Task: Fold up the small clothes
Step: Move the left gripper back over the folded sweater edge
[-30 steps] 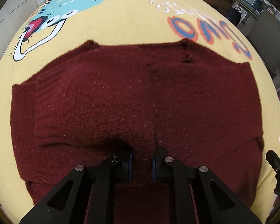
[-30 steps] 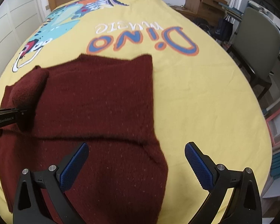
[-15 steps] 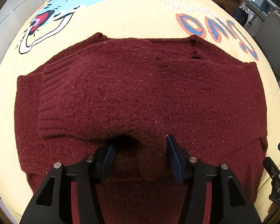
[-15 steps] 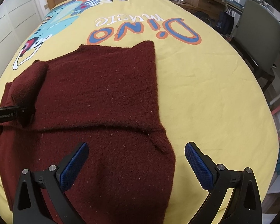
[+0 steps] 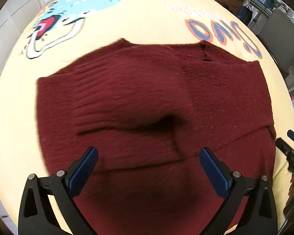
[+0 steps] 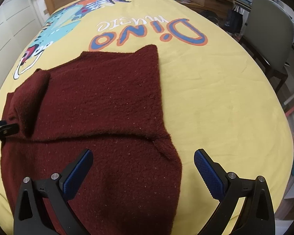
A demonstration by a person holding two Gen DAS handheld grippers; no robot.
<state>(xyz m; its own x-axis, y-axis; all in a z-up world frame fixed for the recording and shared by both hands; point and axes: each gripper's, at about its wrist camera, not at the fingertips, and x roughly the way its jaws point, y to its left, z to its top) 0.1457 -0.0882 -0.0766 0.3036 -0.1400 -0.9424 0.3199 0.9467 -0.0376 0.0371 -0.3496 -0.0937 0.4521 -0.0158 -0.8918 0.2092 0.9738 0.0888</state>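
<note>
left wrist view: left gripper (image 5: 148,166) has just been opening, jaws now wide with nothing between the pads – the sleeve it laid across the maroon sweater (image 5: 152,105) is let go. the sweater lies flat on the yellow dino bedspread (image 5: 127,19), sleeve folded in, slightly humped. right wrist view: right gripper (image 6: 143,168) is spread wide too, holding nothing, over the sweater's (image 6: 100,105) near right edge. sleeve step looks done – next likely calls for pinching the hem and folding up.
</note>
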